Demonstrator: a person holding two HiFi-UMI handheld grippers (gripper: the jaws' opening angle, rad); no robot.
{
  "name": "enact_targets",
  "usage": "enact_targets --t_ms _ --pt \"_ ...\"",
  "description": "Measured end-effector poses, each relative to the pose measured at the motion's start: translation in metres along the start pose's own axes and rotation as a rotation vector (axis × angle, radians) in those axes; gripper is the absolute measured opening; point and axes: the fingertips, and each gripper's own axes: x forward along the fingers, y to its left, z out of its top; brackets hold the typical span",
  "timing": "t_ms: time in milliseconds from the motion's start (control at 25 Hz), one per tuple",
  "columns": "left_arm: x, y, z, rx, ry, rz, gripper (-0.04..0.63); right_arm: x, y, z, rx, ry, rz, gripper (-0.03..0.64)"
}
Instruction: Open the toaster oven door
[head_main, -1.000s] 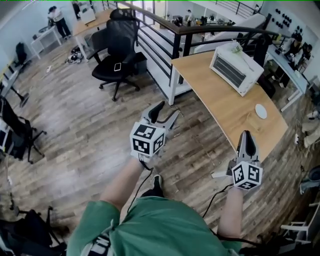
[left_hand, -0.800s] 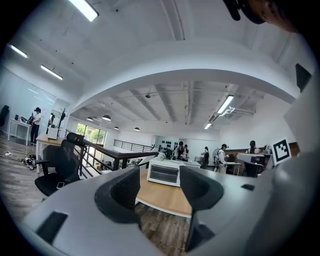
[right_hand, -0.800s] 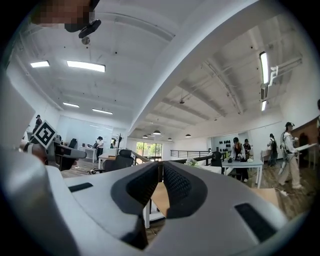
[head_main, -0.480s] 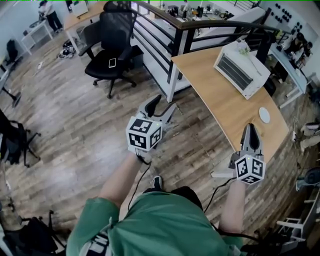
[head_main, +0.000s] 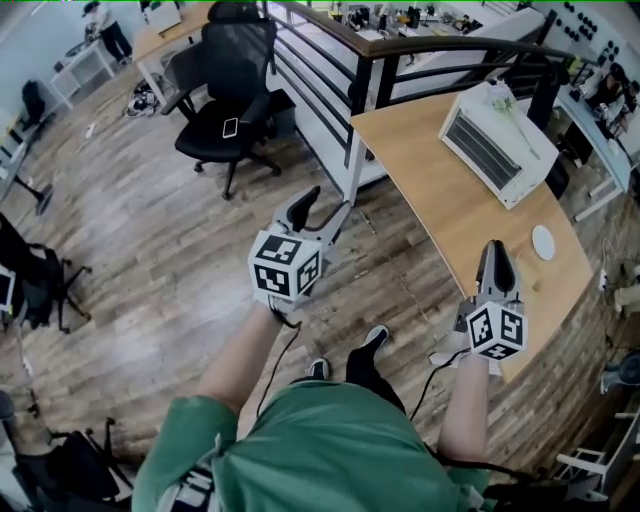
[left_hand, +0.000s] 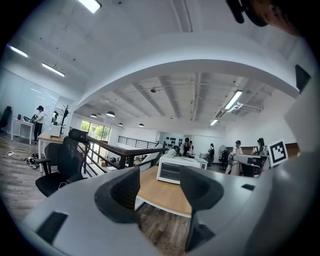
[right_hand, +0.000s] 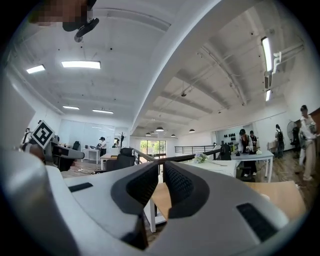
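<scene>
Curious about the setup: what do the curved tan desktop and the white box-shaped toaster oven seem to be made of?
Curved tan desktop: probably wood or wood-look laminate; even tan, matte surface. White box-shaped toaster oven: likely painted metal; smooth, flat white panels.

The left gripper (left_hand: 160, 184) had its jaws wide apart with nothing in them, and through the gap the white toaster oven (left_hand: 173, 171) sat on a wooden desk (left_hand: 162, 196) well ahead, black office chair (left_hand: 64, 162) off left.

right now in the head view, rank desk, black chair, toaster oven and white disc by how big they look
1. desk
2. black chair
3. toaster oven, close to the chair
4. white disc, by far the smallest
</scene>
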Motion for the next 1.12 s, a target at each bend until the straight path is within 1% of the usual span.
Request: enact_targets --t_ms 120,280,480,680,920,1120 --pt "0.03 0.009 0.006 0.014 0.001 0.028 0.258 0.039 -0.018 -0.005 0.021 -0.002 0.026 0.047" --pt "0.08 0.018 0.022 0.016 -0.012 0.065 0.258 0.092 -0.044 -0.001 0.027 -0.017 0.063 0.048" --pt "0.137 0.01 0.034 0.028 -0.009 0.083 0.258 0.147 -0.088 0.001 0.046 -0.016 0.084 0.048" --pt "0.181 0.013 0.042 0.017 -0.008 0.111 0.258 0.191 -0.114 0.002 0.043 -0.009 0.113 0.048" --pt "0.223 0.016 0.034 0.011 0.014 0.113 0.258 0.225 -0.146 -0.013 0.04 0.02 0.103 0.049" --pt "0.266 0.042 0.036 0.001 0.022 0.092 0.258 0.264 -0.159 -0.026 0.04 0.049 0.073 0.054"
